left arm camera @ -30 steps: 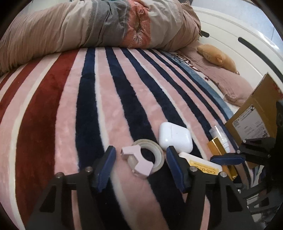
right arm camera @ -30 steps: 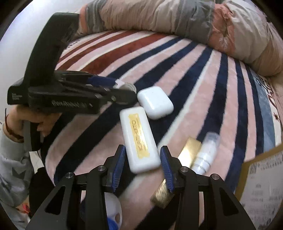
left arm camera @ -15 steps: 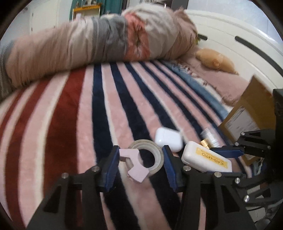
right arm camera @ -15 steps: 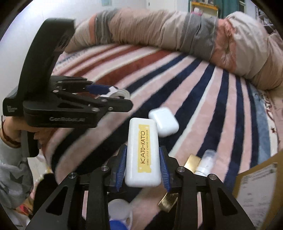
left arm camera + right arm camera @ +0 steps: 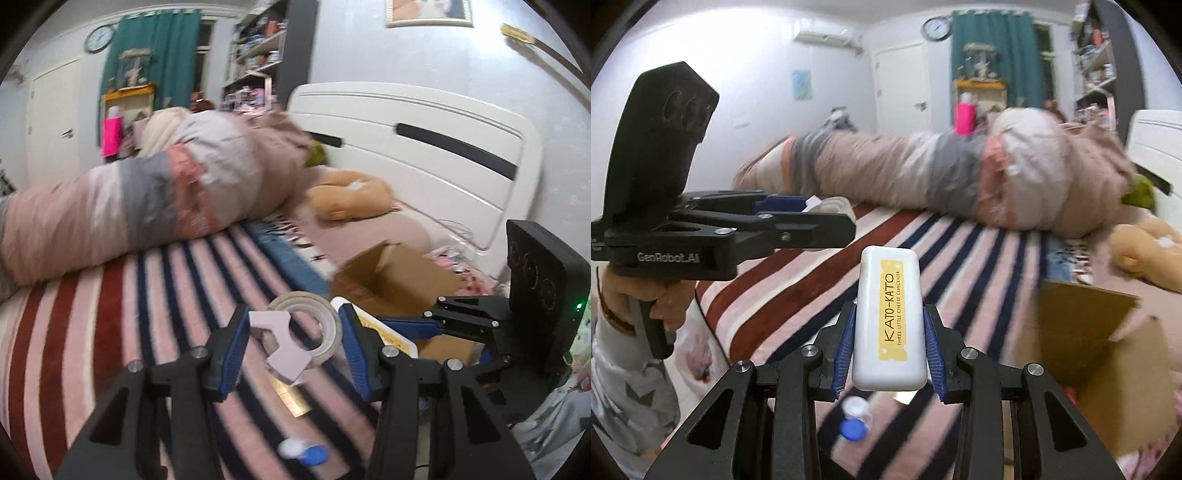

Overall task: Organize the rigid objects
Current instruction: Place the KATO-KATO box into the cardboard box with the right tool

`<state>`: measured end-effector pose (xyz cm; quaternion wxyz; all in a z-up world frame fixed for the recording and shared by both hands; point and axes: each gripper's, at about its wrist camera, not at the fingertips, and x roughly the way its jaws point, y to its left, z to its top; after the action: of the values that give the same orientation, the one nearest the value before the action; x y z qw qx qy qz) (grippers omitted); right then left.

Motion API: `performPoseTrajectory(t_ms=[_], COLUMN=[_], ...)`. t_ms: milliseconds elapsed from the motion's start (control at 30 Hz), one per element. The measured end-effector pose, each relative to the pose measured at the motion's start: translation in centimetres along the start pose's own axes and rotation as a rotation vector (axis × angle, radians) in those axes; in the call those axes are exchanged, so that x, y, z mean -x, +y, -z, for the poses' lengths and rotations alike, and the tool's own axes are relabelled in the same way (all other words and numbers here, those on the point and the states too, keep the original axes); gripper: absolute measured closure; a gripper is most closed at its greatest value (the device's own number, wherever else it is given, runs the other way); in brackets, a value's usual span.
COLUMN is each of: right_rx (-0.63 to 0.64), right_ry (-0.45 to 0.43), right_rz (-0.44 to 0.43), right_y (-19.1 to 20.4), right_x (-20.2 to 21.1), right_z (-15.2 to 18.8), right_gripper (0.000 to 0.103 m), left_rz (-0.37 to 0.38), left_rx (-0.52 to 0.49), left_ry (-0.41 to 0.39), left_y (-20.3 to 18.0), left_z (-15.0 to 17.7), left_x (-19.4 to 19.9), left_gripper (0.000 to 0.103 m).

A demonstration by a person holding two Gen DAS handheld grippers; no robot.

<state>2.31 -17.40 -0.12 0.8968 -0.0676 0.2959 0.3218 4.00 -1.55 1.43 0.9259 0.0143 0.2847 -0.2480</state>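
Note:
My left gripper (image 5: 293, 339) is shut on a clear tape roll with a pale pink dispenser (image 5: 295, 339) and holds it up above the striped blanket (image 5: 110, 332). It also shows in the right wrist view (image 5: 827, 206), at the left. My right gripper (image 5: 888, 343) is shut on a white KATO-KATO case (image 5: 889, 321) with a yellow label and holds it in the air. An open cardboard box (image 5: 395, 280) stands to the right on the bed; it also shows in the right wrist view (image 5: 1089, 343).
A small white and blue bottle (image 5: 855, 419) lies on the blanket below the grippers. A rolled quilt (image 5: 147, 199) lies across the far side of the bed. A tan plush toy (image 5: 351, 195) sits by the white headboard (image 5: 424, 133).
Both grippers have closed on their objects and lifted them off the blanket. The views have tilted up toward the room, and the box has come into fuller view.

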Motion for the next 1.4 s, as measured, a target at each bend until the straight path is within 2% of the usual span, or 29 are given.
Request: performPoseTrajectory(t_ms=[167,267,400,567,733,1067,1233,1400], right_rx=[-0.113,-0.172,-0.233,-0.241,-0.234,-0.255,-0.241,-0.205], right_ry=[-0.028,-0.003,0.041,0.101,0.12,0.127,0.123,0.105], right_rz=[0.086,0.159,0.202,0.229,0.245,0.23,0.217,0.221], right_y=[-5.8,-9.6,-13.1,-15.7,-16.7,-17.1,-16.1,-14.2], right_x=[4.3,5.7,6.4,5.0,4.0,3.7,4.1,4.6], right_z=[2.3,3.9,5.7,6.5,6.7,7.2,6.5,5.3], right_gripper=[0.072,0.072,0.072,0.072,0.071,0.071,0.071,0.07], left_rz=[0.063,0.096,0.082,0.048,0.012,-0.002,-0.003,-0.021], left_rx=[-0.1,-0.129,-0.174,-0.184,-0.193,-0.207,-0.188,-0.156], left_ry=[0.045,0.088,0.149,0.235,0.272,0.281,0.245,0.174], left_y=[-6.1,-8.7,-10.9,-11.2,-11.0,-11.1,-10.6,-9.0], left_z=[-1.9,-2.8,-3.4,-3.2,-2.8,-2.5,-2.9,-3.5], left_x=[-3.9,-6.7,-10.6,-13.9,-15.7,-16.0,-14.0,-10.3], left_gripper=[0.058,0.058,0.058,0.057,0.057,0.057,0.044,0.034])
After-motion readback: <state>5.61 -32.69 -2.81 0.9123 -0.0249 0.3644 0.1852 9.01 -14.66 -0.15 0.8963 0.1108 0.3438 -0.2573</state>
